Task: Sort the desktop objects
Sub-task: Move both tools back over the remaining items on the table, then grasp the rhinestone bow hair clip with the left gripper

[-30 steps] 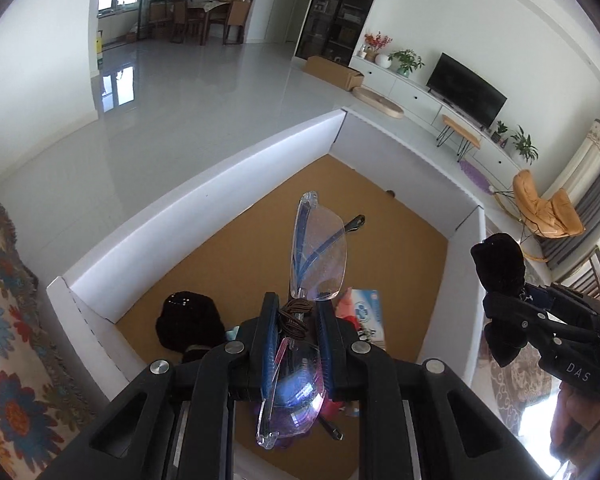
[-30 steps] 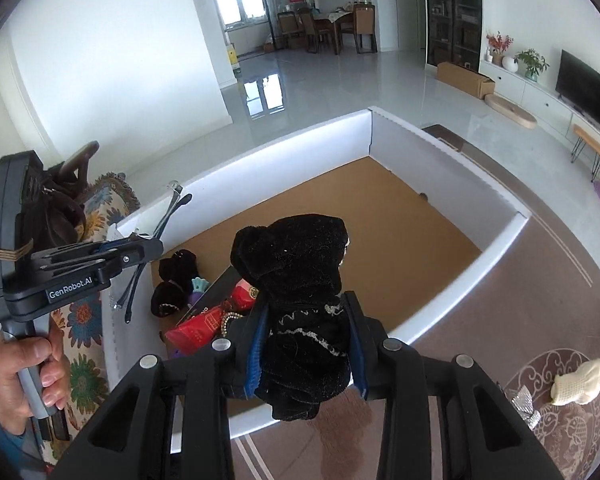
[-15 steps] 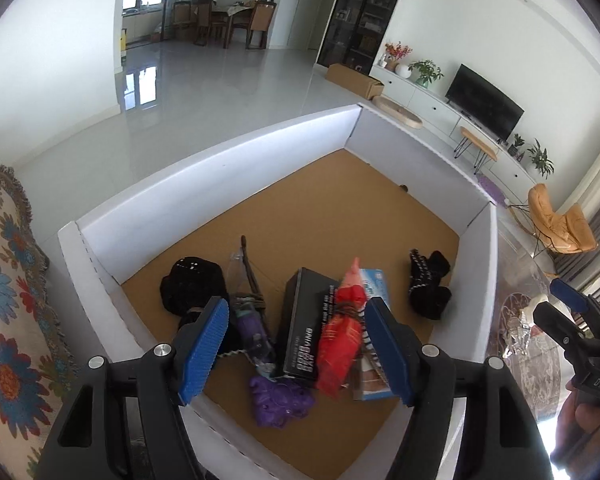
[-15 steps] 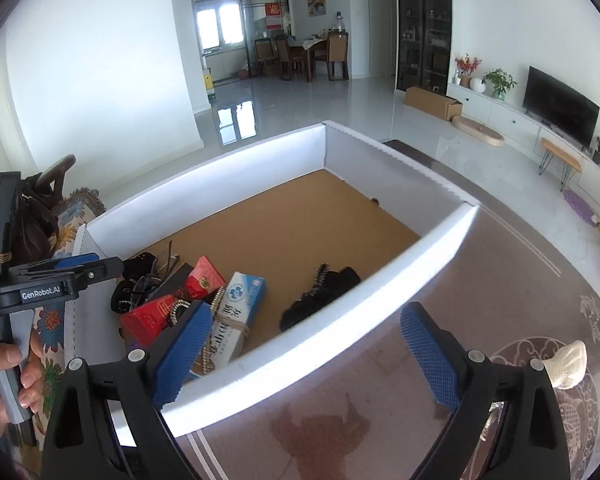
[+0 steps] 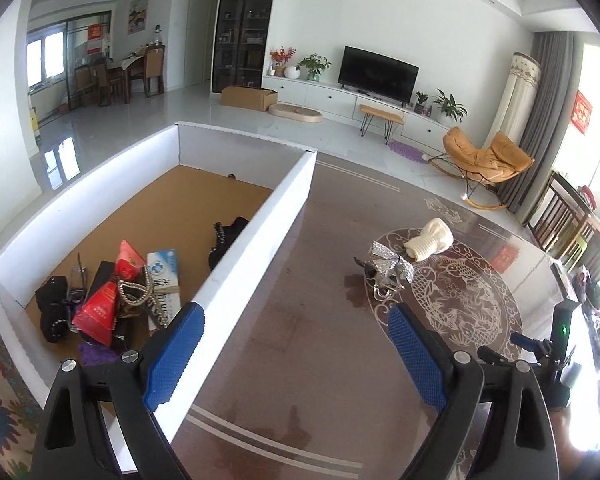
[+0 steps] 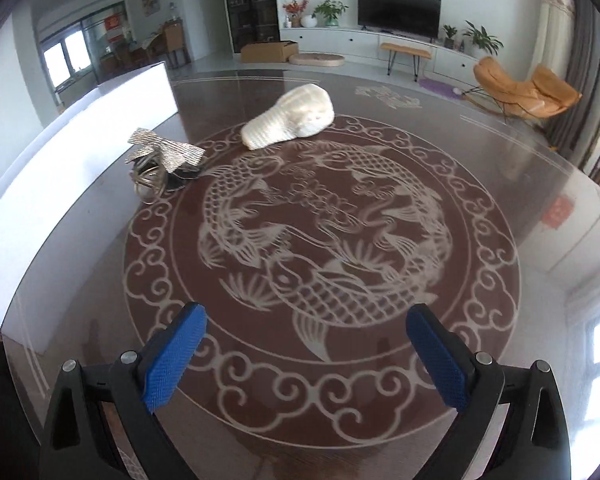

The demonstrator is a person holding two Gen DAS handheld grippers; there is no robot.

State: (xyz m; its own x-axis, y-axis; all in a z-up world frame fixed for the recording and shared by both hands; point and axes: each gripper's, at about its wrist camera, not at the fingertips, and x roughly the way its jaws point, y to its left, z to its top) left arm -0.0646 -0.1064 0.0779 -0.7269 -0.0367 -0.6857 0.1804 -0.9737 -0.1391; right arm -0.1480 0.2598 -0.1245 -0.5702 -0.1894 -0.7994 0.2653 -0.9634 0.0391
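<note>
Two things are left on the glass-topped table (image 6: 480, 168): a cream knitted piece (image 6: 290, 120) and a silver glitter bow clip (image 6: 164, 154), which lies just beside the white box wall (image 6: 80, 152). The knitted piece is judged soft, light and compressible, so a pinch across its ribbed narrow end should hold. The bow clip is judged light but stiff and uneven, with metal rings beneath it that are likely to slide on glass; its middle knot looks the surest place to be gripped.

In the box (image 5: 100, 184) other items are already piled: a red packet (image 5: 100, 308), a blue-and-white carton (image 5: 162, 272) bearing print too small to be read, a bead string (image 5: 138, 294) and black fabric (image 5: 228, 236).

The left gripper (image 5: 296, 348) is spread wide with nothing between its blue pads, its jaws having just been opening. The right gripper (image 6: 306, 354) is likewise spread and empty, held above the fish pattern (image 6: 320, 240). No brand can be read on either.
</note>
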